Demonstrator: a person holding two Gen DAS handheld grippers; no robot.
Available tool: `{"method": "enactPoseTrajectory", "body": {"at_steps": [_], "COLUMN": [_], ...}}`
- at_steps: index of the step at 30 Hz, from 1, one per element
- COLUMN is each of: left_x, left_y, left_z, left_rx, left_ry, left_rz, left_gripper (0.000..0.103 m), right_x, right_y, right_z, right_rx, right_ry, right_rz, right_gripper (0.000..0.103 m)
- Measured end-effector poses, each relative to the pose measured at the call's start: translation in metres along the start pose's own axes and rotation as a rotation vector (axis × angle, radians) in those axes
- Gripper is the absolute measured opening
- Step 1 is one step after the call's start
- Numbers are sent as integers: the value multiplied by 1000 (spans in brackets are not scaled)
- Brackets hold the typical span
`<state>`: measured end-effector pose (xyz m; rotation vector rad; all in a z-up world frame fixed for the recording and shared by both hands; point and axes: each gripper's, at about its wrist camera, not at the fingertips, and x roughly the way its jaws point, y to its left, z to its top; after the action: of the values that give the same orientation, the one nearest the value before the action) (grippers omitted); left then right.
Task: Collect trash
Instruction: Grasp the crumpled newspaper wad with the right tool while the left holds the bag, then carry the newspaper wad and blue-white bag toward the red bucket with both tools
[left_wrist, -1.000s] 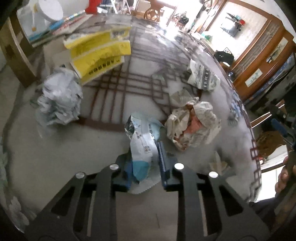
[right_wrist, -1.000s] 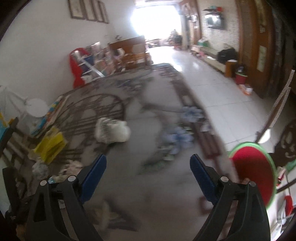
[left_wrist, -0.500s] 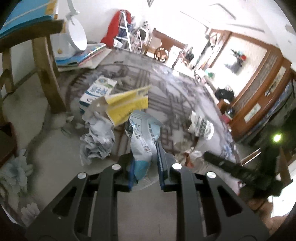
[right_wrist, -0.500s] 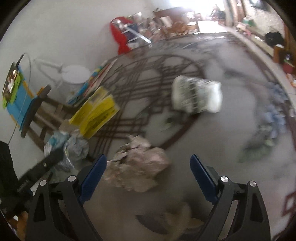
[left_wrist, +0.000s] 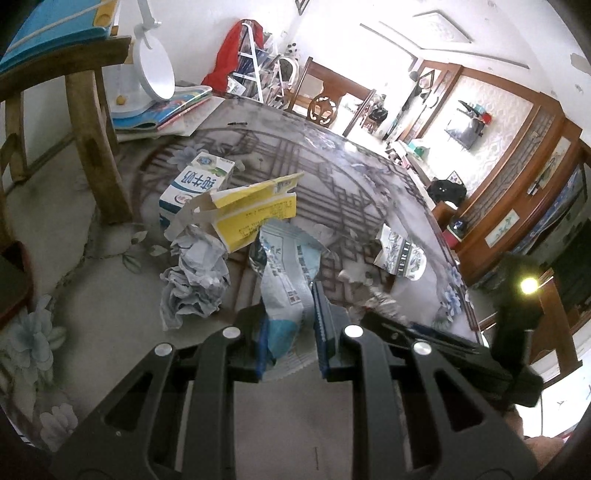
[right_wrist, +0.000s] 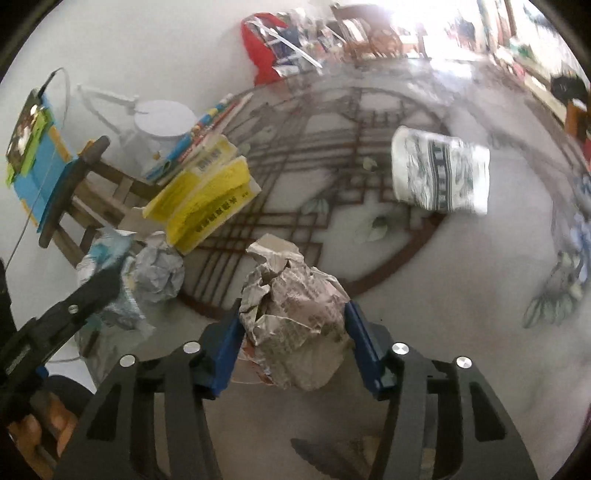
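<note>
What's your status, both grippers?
Left gripper shut on blue-white wrapper. Right gripper closing around newspaper wad. Nothing blocking.

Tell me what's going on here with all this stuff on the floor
A person is collecting trash off a patterned rug with two handheld grippers. The left gripper is shut on a blue-and-white wrapper. The right gripper has closed around a crumpled newspaper ball. A yellow carton, a grey paper wad and a printed bag lie uncollected.

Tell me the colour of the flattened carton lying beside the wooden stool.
Bright yellow with dark print; the flattened carton shows best in the right wrist view.
</note>
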<state>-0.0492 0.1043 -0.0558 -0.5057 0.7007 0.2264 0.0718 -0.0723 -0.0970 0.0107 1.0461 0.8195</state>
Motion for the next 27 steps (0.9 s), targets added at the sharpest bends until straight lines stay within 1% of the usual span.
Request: {"method": "enactPoseTrajectory", "body": {"at_steps": [4,9,12,19,27], "left_x": [3,8,10,17,22], "left_y": [-5,-15,-17,-20,-28], "left_z": [-2,-8,-10,-14,-21], "left_rx": [23,72,84,93,128], "left_ry": [7,18,25,40,60], "left_rz": [5,6,11,27,31], "left_gripper": [20,21,21,21,21], "right_x": [-20,-42,-52,-74,-100], "right_y": [7,4,-2,-19,-45], "right_z": [2,1,0,-8,-18], "right_rx": [-46,-34,-12,-8,43], "right_ry": [-70,-127,-150,-189,-234], "right_rz": [-12,-6,0,-45,-67], "right_gripper": [51,52,52,52,53]}}
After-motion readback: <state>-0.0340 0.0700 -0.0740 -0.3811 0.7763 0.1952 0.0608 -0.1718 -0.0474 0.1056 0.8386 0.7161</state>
